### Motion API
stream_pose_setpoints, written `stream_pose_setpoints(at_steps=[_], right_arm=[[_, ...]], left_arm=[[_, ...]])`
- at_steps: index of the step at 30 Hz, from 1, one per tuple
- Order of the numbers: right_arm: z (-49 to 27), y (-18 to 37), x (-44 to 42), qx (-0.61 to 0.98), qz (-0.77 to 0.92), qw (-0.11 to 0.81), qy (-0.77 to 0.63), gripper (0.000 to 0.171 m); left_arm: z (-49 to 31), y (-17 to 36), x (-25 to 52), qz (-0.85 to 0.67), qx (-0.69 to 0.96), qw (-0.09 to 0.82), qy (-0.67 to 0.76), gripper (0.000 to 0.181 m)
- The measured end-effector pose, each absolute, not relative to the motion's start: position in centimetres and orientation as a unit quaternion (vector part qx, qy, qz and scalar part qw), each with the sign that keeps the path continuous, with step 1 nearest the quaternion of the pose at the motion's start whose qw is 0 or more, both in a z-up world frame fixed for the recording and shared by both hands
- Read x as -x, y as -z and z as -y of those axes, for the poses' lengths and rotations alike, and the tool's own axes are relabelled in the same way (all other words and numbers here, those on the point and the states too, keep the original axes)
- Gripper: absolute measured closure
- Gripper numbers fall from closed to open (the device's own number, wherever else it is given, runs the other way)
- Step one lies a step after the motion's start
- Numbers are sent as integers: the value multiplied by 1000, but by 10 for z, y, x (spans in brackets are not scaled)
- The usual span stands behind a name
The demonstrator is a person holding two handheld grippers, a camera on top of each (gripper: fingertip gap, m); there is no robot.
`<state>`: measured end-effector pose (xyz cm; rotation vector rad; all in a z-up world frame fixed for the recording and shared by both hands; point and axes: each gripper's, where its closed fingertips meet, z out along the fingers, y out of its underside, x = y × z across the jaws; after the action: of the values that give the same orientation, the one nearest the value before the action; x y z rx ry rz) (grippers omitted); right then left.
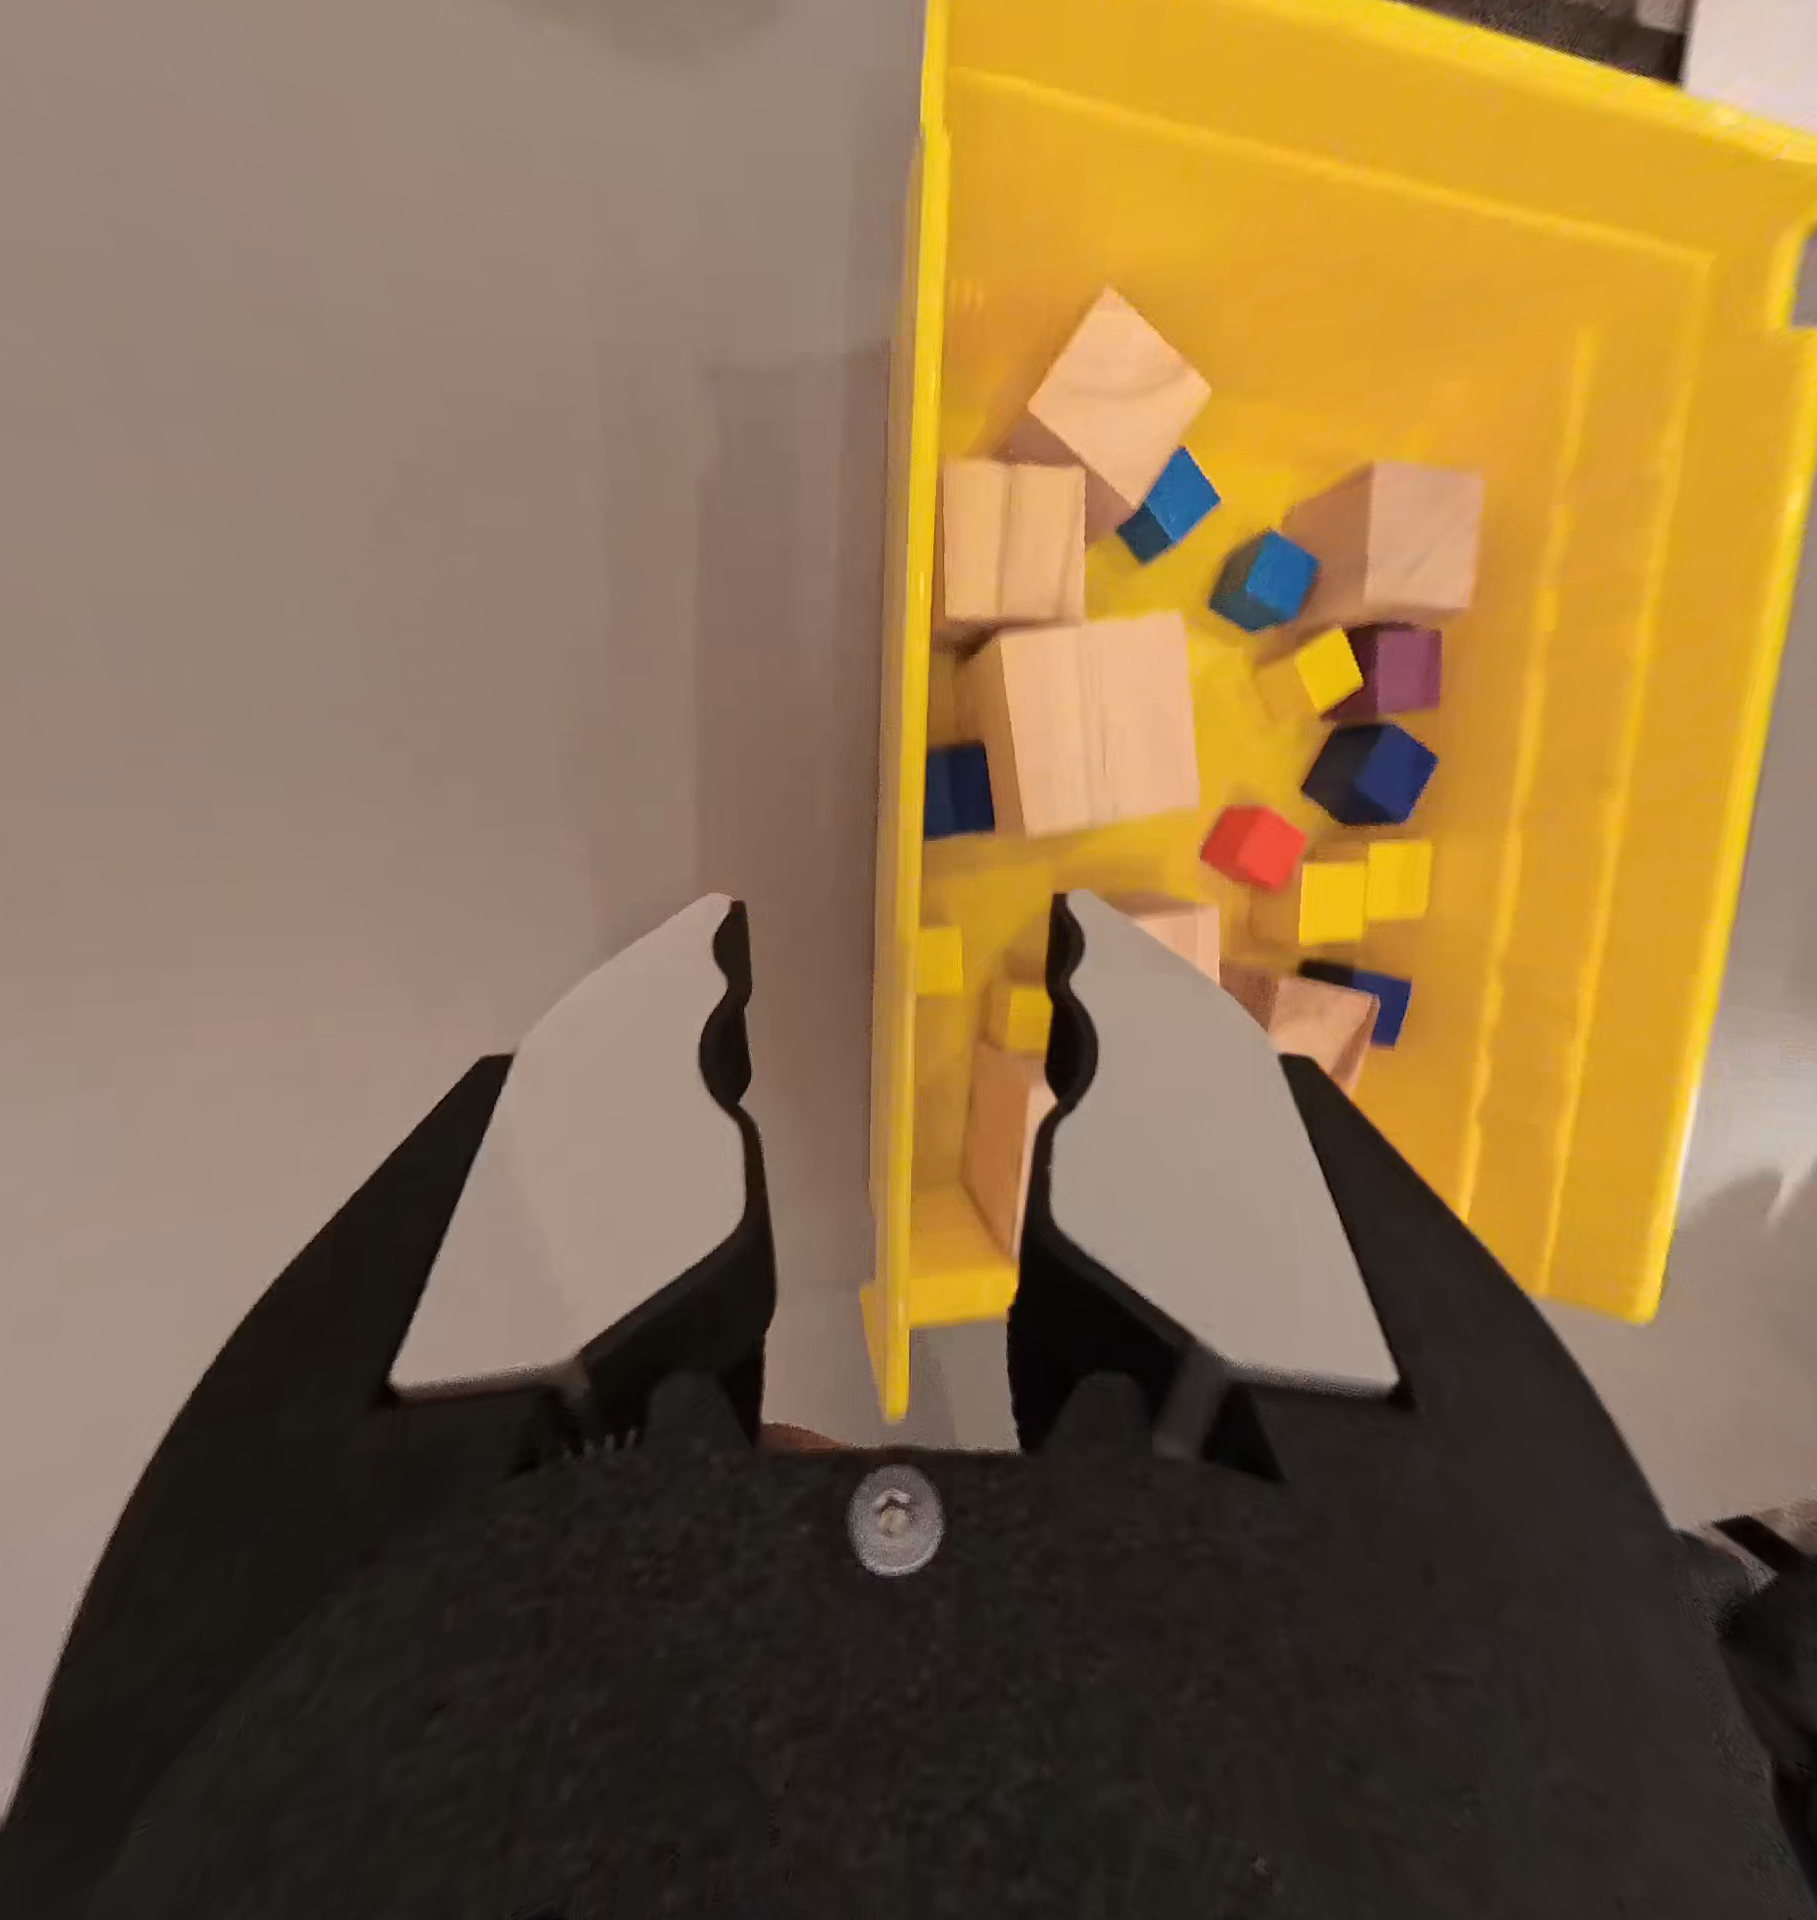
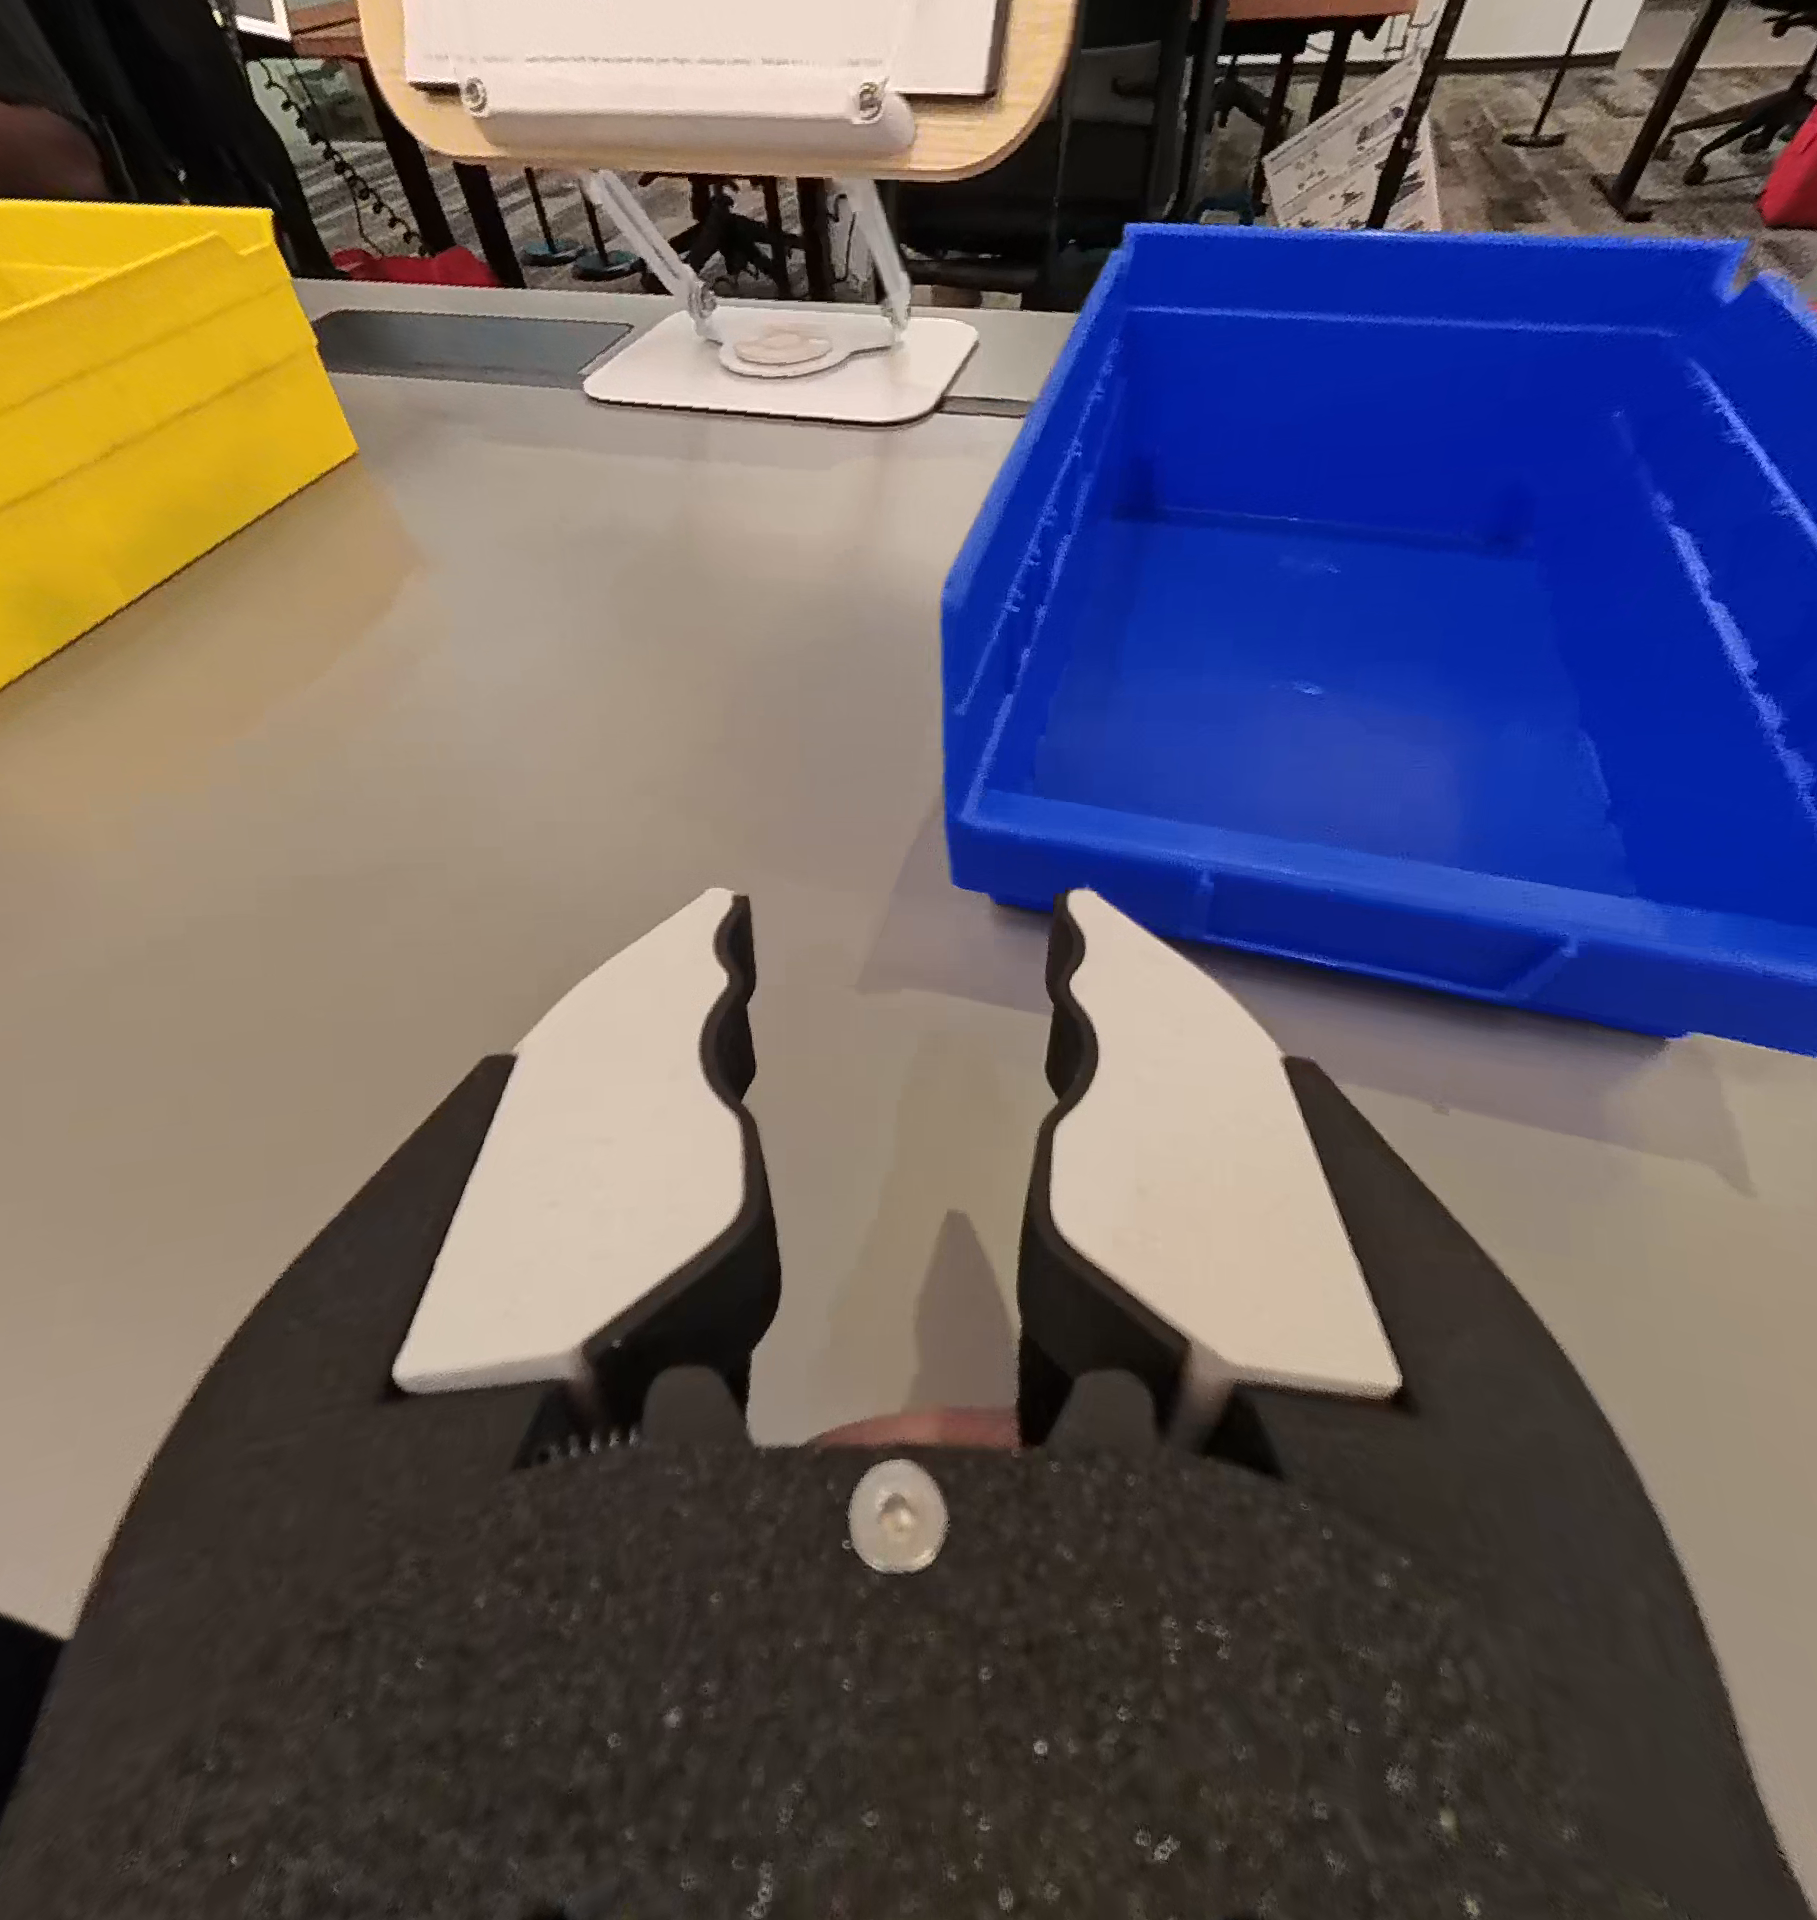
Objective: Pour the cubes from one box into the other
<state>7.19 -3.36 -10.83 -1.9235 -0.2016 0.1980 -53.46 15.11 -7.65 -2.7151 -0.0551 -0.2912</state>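
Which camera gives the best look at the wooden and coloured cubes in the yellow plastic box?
The left wrist view: it looks down into the yellow plastic box at the wooden and coloured cubes. The right wrist view shows only the box's outer wall; no cubes.

My left gripper's right finger [image 1: 1143, 1091] is covering part of the yellow box [image 1: 1662, 727], hiding several wooden cubes [image 1: 997, 1143] at its near end, so I am not getting their count. Motion blur is softening the small coloured cubes [image 1: 1340, 894] beside them. In the right wrist view, the picture's left edge is cutting off the yellow box [image 2: 104, 436], and the right edge is clipping the blue box [image 2: 1299, 883] near the table's far edge.
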Motion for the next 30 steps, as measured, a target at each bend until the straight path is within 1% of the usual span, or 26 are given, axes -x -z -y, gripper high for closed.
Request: stream_pose_setpoints(at_steps=[2,5,9,10,11,12,13,14,16,17,19,22,24,26,30], right_arm=[[32,111,-64,819,96,559,-86,117],[29,118,-53,822,113,552,-81,117],[27,124,-48,826,127,544,-70,117],[28,123,-47,826,126,544,-72,117],[29,123,-46,826,124,545,-76,117],[30,123,-45,825,122,546,-79,117],[31,122,-44,824,122,547,-77,117],[31,122,-43,824,125,548,-68,117],[32,122,-36,825,140,546,-50,118],[31,121,-27,826,149,542,-51,120],[24,114,0,823,174,538,-67,119],[-1,90,52,817,213,529,-84,115],[-33,69,88,816,219,526,-99,115],[-65,58,132,829,225,487,-158,115],[-120,65,199,882,218,330,-258,117]], left_arm=[[-175,91,530,18,979,176,105,131],[-205,111,537,32,985,149,81,131],[-222,132,537,20,993,86,84,134],[-224,135,534,16,993,72,92,138],[-224,139,532,11,994,56,92,143],[-223,142,528,0,994,44,95,152],[-222,145,523,-12,994,38,99,174],[-222,147,524,-17,996,38,83,176],[-222,147,527,-17,997,42,68,176],[-222,147,528,-16,997,44,64,176],[-219,147,530,-7,997,49,51,176],[-212,147,529,4,999,50,16,177],[-205,147,521,13,999,51,14,177],[-196,147,507,22,998,47,20,177],[-179,148,469,18,999,45,21,177]])
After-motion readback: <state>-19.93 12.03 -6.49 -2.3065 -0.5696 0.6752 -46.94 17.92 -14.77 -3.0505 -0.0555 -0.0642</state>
